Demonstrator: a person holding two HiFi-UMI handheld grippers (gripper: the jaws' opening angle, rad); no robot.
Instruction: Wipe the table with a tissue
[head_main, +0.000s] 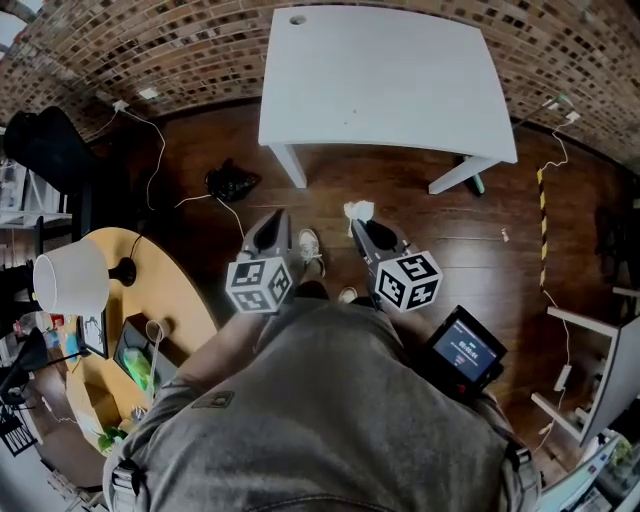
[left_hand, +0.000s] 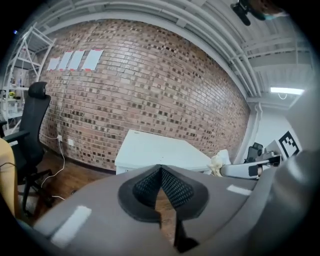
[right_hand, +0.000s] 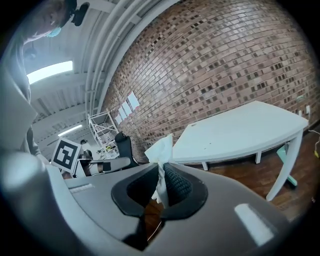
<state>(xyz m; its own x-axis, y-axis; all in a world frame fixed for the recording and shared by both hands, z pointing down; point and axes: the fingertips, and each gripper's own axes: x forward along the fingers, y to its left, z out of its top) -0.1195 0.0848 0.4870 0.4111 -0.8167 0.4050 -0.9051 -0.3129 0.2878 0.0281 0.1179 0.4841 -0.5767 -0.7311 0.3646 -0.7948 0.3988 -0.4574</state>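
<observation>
A white table (head_main: 385, 75) stands ahead of me against the brick wall; it also shows in the left gripper view as the white table (left_hand: 160, 150) and in the right gripper view as the white table (right_hand: 240, 132). My right gripper (head_main: 356, 222) is shut on a white tissue (head_main: 358, 210), held low in front of my body, short of the table. The tissue (right_hand: 161, 155) sticks up between the closed pads. My left gripper (head_main: 272, 228) is shut with nothing in it, level with the right one; its black pads (left_hand: 172, 187) meet.
A round wooden side table (head_main: 150, 300) with a white lamp (head_main: 70, 280) sits at my left. A black office chair (head_main: 50, 150) stands further left. Cables and a black bundle (head_main: 230, 183) lie on the wooden floor. A shelf frame (head_main: 590, 370) is at the right.
</observation>
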